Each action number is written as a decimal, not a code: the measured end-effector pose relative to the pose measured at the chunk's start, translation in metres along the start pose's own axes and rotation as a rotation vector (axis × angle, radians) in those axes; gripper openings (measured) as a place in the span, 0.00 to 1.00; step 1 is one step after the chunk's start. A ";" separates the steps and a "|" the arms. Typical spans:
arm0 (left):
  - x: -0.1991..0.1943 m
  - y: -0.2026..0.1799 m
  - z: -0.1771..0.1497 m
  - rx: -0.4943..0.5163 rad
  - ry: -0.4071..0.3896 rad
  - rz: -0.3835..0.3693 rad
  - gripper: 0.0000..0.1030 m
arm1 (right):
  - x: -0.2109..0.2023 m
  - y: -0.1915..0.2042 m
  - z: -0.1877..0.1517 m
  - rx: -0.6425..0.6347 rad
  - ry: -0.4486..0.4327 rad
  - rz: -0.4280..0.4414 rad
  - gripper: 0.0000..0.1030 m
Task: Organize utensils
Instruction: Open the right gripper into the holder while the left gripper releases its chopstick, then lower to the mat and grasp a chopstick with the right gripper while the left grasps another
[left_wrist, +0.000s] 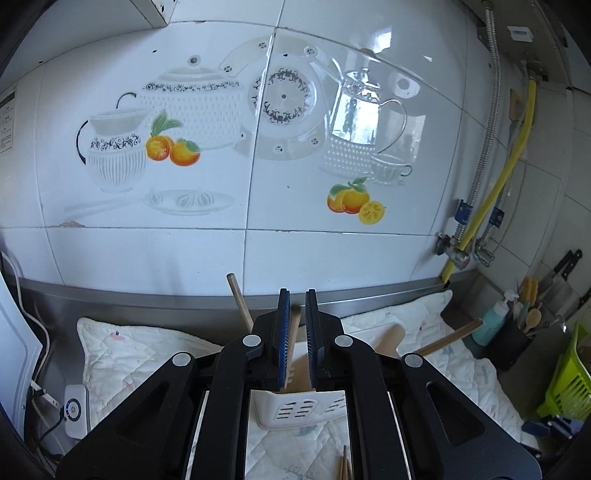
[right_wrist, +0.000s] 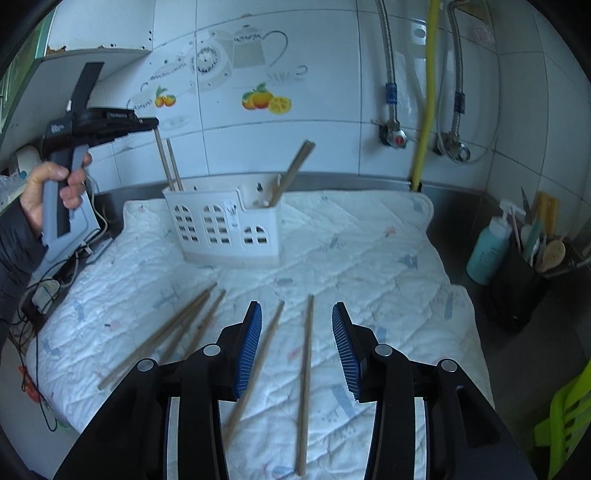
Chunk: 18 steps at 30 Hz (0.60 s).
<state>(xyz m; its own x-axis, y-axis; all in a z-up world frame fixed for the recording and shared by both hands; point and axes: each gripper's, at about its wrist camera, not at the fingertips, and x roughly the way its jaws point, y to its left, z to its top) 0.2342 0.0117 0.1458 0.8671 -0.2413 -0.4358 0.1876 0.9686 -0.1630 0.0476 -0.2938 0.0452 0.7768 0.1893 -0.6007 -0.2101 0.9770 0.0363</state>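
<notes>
**Left gripper**: jaws narrow, closed about one wooden chopstick. That chopstick stands nearly upright and its lower end goes down into the white slotted holder directly below the fingers. A second chopstick leans beside it to the left. In the right wrist view, both sticks stand in the holder's left compartment, and a person's hand grips the tool's grey handle.

**Right gripper**: jaws partly apart, nothing gripped. It hangs above the cloth, and two loose chopsticks lie on the surface in the gap between its fingers.

**Task items:** three more chopsticks lie bunched on the cloth to the left of that gripper. A further pair leans in the holder's right compartment.

**Surface:** a white quilted cloth, faintly printed, covers a steel counter. The holder sits near the cloth's rear edge.

**Room:** the white tiled wall carries teapot and orange decals. A yellow pipe and braided hoses run down it to valves. At the right stand a teal bottle, a black pot of utensils and a green basket.
</notes>
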 end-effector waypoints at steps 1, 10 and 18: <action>-0.003 -0.002 0.000 0.010 -0.003 -0.001 0.13 | 0.001 -0.001 -0.004 0.008 0.007 0.004 0.38; -0.059 -0.017 -0.021 0.066 -0.021 -0.014 0.26 | -0.008 -0.006 -0.047 0.043 0.048 -0.028 0.38; -0.107 -0.016 -0.093 0.076 0.056 -0.030 0.33 | -0.010 0.001 -0.078 0.048 0.079 -0.020 0.38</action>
<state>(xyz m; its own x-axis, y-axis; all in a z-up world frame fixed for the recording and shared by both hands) 0.0955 0.0168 0.1126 0.8338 -0.2708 -0.4811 0.2491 0.9622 -0.1098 -0.0067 -0.3020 -0.0112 0.7310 0.1628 -0.6627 -0.1644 0.9845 0.0605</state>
